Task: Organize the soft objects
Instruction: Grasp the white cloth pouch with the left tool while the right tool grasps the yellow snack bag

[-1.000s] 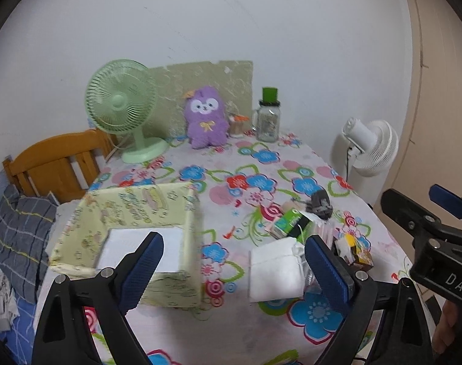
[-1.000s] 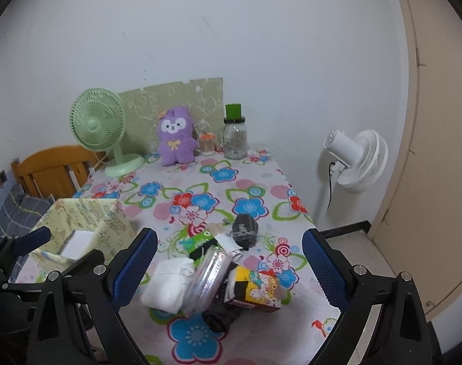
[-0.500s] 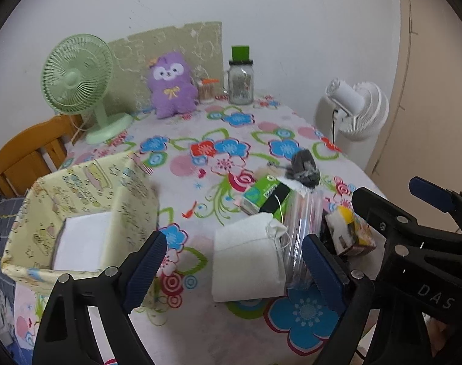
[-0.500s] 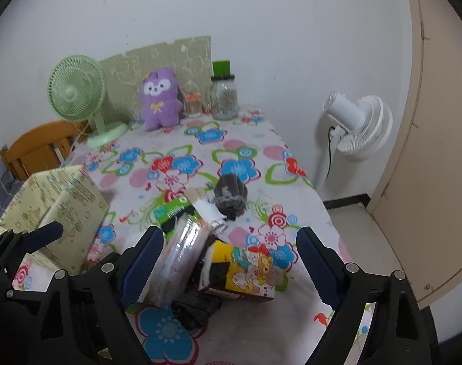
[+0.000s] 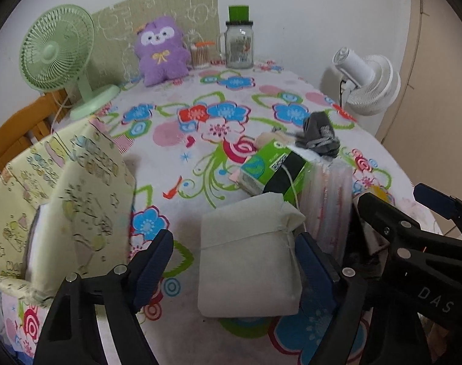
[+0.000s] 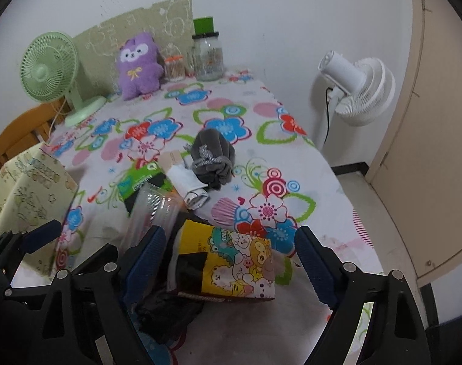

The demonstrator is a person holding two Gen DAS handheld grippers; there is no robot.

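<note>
A white cloth pouch (image 5: 249, 261) lies flat on the flowered tablecloth (image 5: 182, 152). My left gripper (image 5: 231, 261) straddles it, jaws closing, and the pads do not press on it. A yellow cartoon-print packet (image 6: 231, 261) lies between the open fingers of my right gripper (image 6: 229, 261), on top of dark cloth (image 6: 167, 307). Beyond them lie a clear plastic packet (image 6: 152, 210), a green packet (image 5: 270, 164) and a grey drawstring pouch (image 6: 212, 158). A yellow patterned fabric box (image 5: 63, 188) stands at the left with something white inside.
At the back of the table stand a purple plush toy (image 5: 161, 48), a green desk fan (image 5: 54, 48), a glass jar with a green lid (image 5: 238, 42) and a small swab jar (image 5: 200, 54). A white floor fan (image 6: 358, 91) stands off the right edge. A wooden chair (image 5: 15, 133) is at the left.
Both grippers have sunk toward the table and tipped downward. The left now sits over the white pouch, the right over the yellow packet. Both pairs of jaws have narrowed a little.
</note>
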